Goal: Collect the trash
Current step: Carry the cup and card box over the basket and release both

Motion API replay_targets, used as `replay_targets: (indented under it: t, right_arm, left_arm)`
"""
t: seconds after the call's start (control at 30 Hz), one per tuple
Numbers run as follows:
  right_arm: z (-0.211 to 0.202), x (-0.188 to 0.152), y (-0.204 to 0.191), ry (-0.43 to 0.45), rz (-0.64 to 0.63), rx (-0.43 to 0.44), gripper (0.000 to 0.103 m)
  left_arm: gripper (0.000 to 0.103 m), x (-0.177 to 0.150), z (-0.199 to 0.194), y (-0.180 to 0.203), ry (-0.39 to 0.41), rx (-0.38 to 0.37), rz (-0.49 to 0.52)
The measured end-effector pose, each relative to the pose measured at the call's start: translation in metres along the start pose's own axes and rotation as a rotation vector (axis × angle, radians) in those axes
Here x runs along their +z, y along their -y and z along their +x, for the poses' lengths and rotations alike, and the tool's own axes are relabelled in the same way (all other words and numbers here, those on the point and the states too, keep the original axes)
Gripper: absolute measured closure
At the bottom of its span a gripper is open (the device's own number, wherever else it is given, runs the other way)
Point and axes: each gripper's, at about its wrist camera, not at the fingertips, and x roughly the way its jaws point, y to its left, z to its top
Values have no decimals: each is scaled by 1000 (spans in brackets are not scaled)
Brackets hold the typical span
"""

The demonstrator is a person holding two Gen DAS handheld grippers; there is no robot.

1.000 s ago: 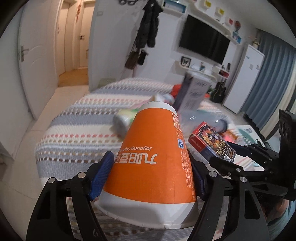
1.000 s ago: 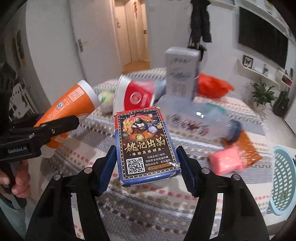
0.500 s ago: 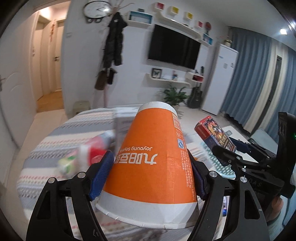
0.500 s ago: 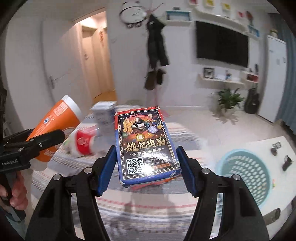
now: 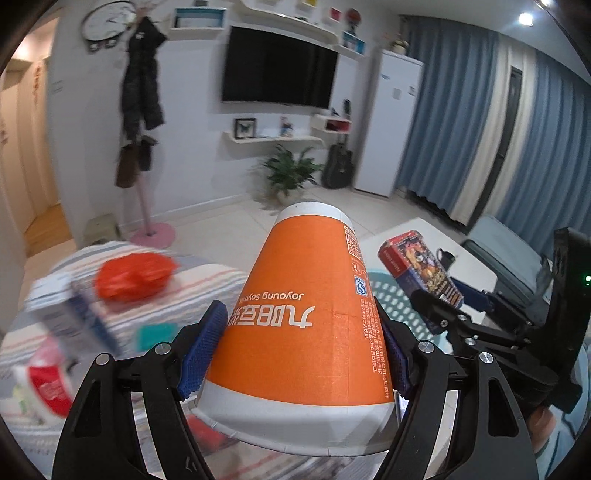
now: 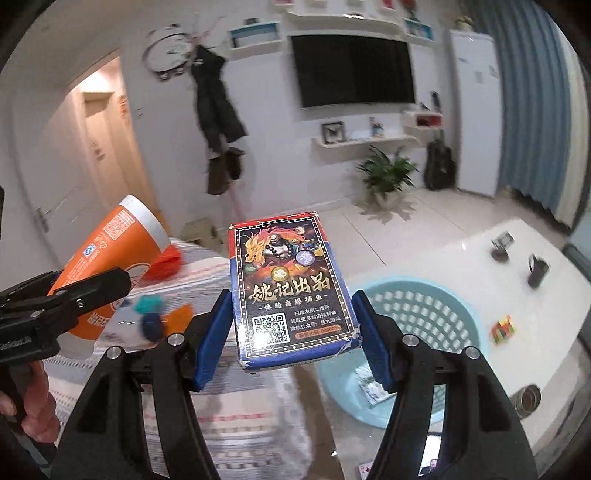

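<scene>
**Two grippers, each loaded, above striped bed and basket**

Left gripper [image 5: 295, 354]: blue pads clamped on both sides of an orange paper cup [image 5: 306, 310], held mouth toward the camera, white base pointing away. The cup's lower rim hides what lies directly beneath it.

Right gripper [image 6: 291, 328]: blue pads closed on the long sides of a card box [image 6: 290, 288], printed face up, QR code near the lower edge. One near corner of the box is torn.

Hands: part of a hand [image 6: 35, 410] grips the left tool's handle at the left edge of the right view; the rest is cut off.

Hard to read: items on the bed are smeared by blur. An orange bag [image 5: 135, 275], a white carton [image 5: 70, 321] and a red-and-white wrapper [image 5: 48, 384] can be told apart; small teal and dark pieces near them cannot be identified.

Surface: a bed with a striped cover [image 6: 229, 424] lies under both grippers. Just beside it on the floor stands a light blue basket [image 6: 458, 332] with a perforated wall, something silvery lying inside. A white table [image 6: 554, 321] past the basket carries small dark objects and a coloured cube.

Room: white wall with a dark television [image 5: 277, 70], shelves, a wall clock [image 5: 101, 22], a coat stand [image 5: 142, 122] hung with dark clothing, a potted plant [image 6: 386, 173], a white fridge, blue curtains, tiled floor.
</scene>
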Motion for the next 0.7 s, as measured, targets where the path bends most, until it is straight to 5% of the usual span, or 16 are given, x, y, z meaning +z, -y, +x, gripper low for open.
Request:
replay_targets:
  t: [0.37,0.7]
  right_arm:
    - [50,-25,99,-121,208,-126,42]
    - [91,-60,136,-252,271,-214,41]
  left_arm:
    - [29,-3,101,48,-149,-78,21]
    - [29,-28,168,68,-284,-110,39]
